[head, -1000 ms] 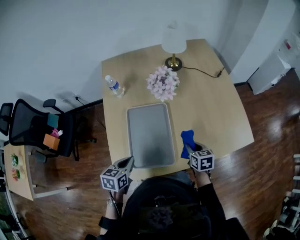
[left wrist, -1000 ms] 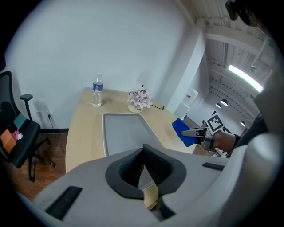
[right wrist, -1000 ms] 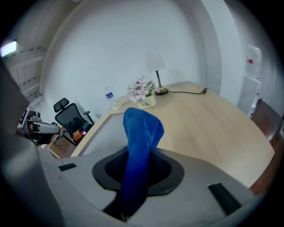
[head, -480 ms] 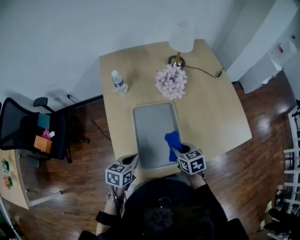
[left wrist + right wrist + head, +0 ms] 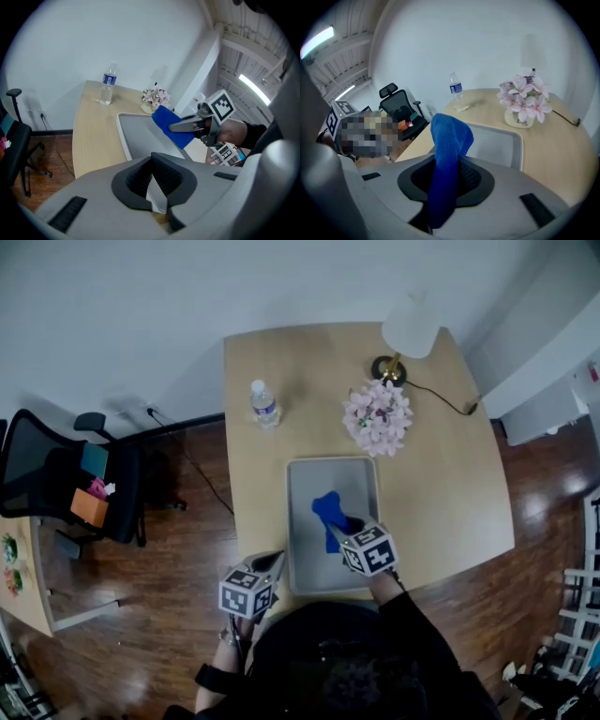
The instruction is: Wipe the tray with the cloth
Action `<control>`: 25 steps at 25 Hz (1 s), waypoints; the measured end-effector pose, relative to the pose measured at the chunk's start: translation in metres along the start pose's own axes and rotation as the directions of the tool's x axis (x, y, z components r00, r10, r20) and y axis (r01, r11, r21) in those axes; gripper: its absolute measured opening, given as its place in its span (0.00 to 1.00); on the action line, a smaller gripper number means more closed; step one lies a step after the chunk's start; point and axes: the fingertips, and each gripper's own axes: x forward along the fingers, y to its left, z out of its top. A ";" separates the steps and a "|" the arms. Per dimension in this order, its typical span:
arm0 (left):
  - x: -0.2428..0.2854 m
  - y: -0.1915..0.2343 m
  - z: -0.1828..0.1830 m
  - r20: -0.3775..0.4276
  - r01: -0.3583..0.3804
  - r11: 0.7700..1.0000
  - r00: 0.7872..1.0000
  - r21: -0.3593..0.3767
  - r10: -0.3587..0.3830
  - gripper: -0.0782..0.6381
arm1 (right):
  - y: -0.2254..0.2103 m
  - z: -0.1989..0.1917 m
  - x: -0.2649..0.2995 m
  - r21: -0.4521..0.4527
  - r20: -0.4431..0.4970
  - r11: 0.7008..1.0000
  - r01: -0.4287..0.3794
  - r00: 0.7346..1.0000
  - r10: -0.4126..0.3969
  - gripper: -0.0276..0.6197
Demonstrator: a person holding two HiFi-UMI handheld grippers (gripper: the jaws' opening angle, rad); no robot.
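Tabletop point(image 5: 450, 484) of pale wood carries everything. The grey tray point(image 5: 361, 488) lies on its near part, with its long side running away from us. Beyond the far edge of the tray stands a pot of pink flowers point(image 5: 378, 416), and a water bottle point(image 5: 265, 404) stands to the far left.

Our right gripper point(image 5: 345, 526) is over the near half of the tray, and its jaws are closed firmly on the cloth. Our left gripper point(image 5: 152, 180) is at the near left corner of the tray. Its jaws meet at the tips and have nothing between them.

The blue cloth point(image 5: 328, 514) sticks out beyond the right jaws, above the middle of the tray. We cannot say surely that it touches the tray bottom; from the left gripper view it seems a little above it.

We judge that the cloth is already picked up and brought over the tray, so the wiping itself is about to begin. For the next move we should probably lower the cloth until it lies flat on the tray bottom, then pull it in long strokes from far to near. The left gripper could press the near left rim so that the tray does not slide.
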 end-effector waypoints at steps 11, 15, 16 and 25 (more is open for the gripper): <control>0.010 0.012 0.001 -0.025 -0.019 0.997 1.000 -0.070 0.017 0.11 | -0.007 0.115 0.123 -0.160 -0.045 0.986 -0.054 0.998 0.048 0.18; 0.006 0.013 -0.009 -0.040 -0.026 0.995 0.999 -0.094 0.022 0.11 | -0.006 0.129 0.155 -0.172 -0.083 0.984 -0.054 0.996 0.040 0.18; 0.005 0.014 -0.010 -0.042 -0.030 0.995 0.999 -0.099 0.026 0.11 | -0.005 0.127 0.162 -0.175 -0.101 0.983 -0.059 0.994 0.041 0.18; -0.003 0.029 -0.014 -0.025 -0.052 0.990 0.998 -0.131 0.049 0.11 | 0.001 0.099 0.184 -0.206 -0.217 0.976 -0.069 0.976 0.023 0.18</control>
